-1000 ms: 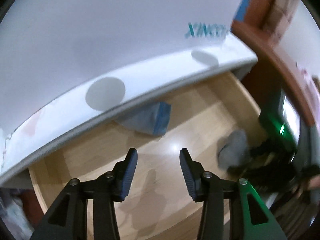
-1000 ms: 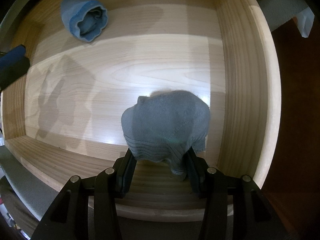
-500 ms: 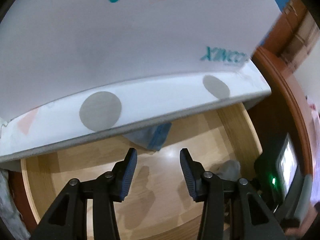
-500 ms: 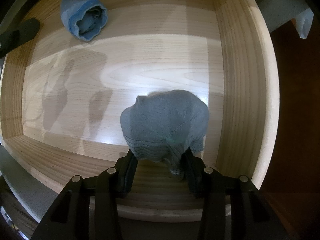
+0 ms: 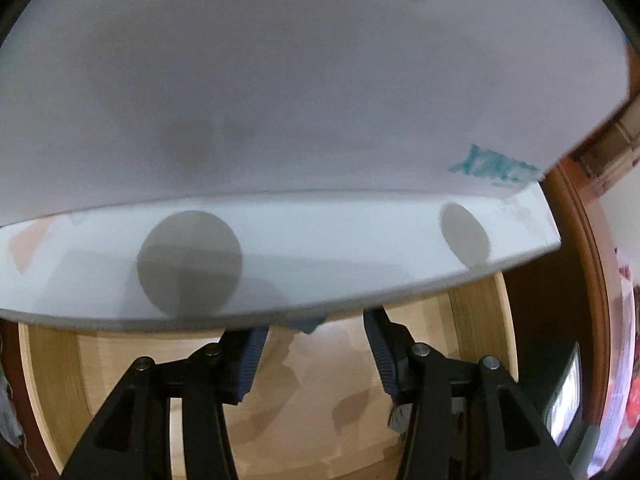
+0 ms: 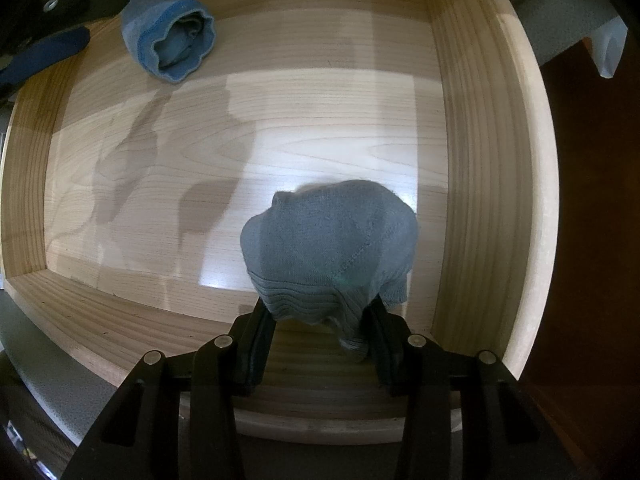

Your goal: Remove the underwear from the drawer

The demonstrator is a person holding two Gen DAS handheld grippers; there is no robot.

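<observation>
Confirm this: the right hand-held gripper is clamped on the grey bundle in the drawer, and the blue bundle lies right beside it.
Not quite. The right hand-held gripper is clamped on the grey bundle, but the blue bundle lies apart from it, in the drawer's far corner near the left hand-held gripper. The right wrist view shows it.

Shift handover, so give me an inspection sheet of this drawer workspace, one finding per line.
Surface: wooden drawer stands open, floor mostly bare with gripper shadows on it.
Job's things: grey underwear bunched near the front right corner; blue rolled underwear at the back left.
Clutter: nothing seen inside the drawer.
Grippers: right gripper points down, shut on the grey underwear. Left gripper is open, nothing between its pads; its jaws have just been opening, near the blue rolled underwear.
Cables: nothing seen.
Surroundings: white panel with two round grey marks overhangs the drawer; dark brown furniture to the right.
</observation>
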